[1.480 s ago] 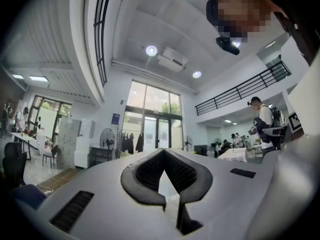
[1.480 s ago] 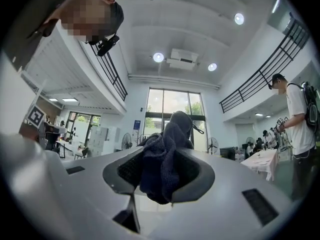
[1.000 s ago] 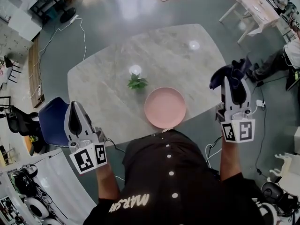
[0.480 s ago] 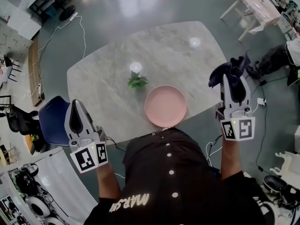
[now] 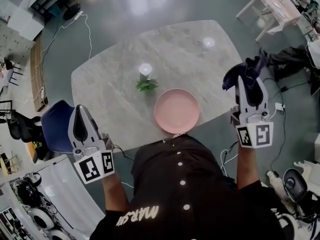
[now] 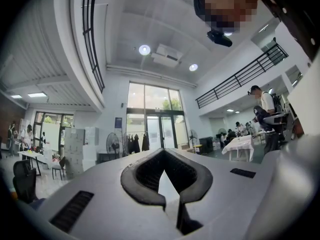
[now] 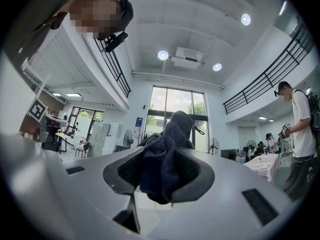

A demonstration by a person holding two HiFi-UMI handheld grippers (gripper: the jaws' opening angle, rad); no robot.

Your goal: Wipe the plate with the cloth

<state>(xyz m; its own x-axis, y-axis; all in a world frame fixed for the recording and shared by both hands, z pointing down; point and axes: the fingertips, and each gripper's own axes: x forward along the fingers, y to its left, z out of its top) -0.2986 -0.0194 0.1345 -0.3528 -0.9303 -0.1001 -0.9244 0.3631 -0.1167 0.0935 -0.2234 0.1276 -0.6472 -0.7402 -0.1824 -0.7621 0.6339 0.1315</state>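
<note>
The only lettering is on the person's black shirt (image 5: 180, 194), below the plate (image 5: 176, 112) in the head view. It is pale print (image 5: 142, 214), upside down to the camera, and seems to begin "MAR"; the remaining letters are too blurred to read. Lower left of the plate, the marker cube (image 5: 95, 166) of the left gripper (image 5: 80, 113) bears only black-and-white square codes. Right of the plate, the cube (image 5: 254, 135) of the right gripper (image 5: 248, 81) bears the same kind. In both gripper views a small blue sign (image 6: 118, 122) hangs on the far wall, its print too small to read.
</note>
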